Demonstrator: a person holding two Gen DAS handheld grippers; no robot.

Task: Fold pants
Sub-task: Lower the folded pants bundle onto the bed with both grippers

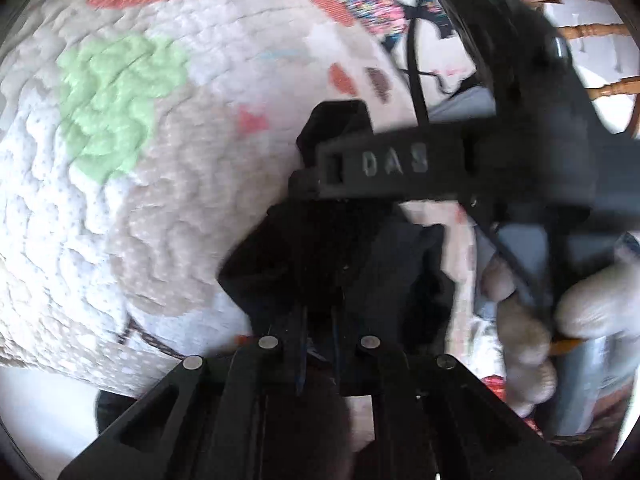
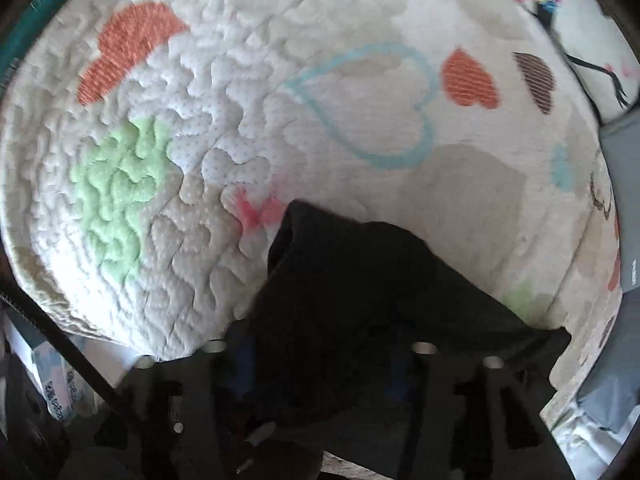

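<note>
While both grippers carry the black pants point(image 2: 360, 292) low in each frame above the quilted bed cover point(image 2: 168, 128), the left gripper point(image 1: 320, 344) looks clamped on dark cloth, its jaws narrow. The right gripper point(image 2: 320, 360) is draped by fabric, so I cannot tell its grip. To fold well, I judge both ends should travel level, taut, then settle flat on the cover with edges aligned.

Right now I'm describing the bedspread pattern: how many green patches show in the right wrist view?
2. A large green patch lies at left on the quilt; a small one peeks out beside the black pants at lower right. The pants may hide more.
</note>
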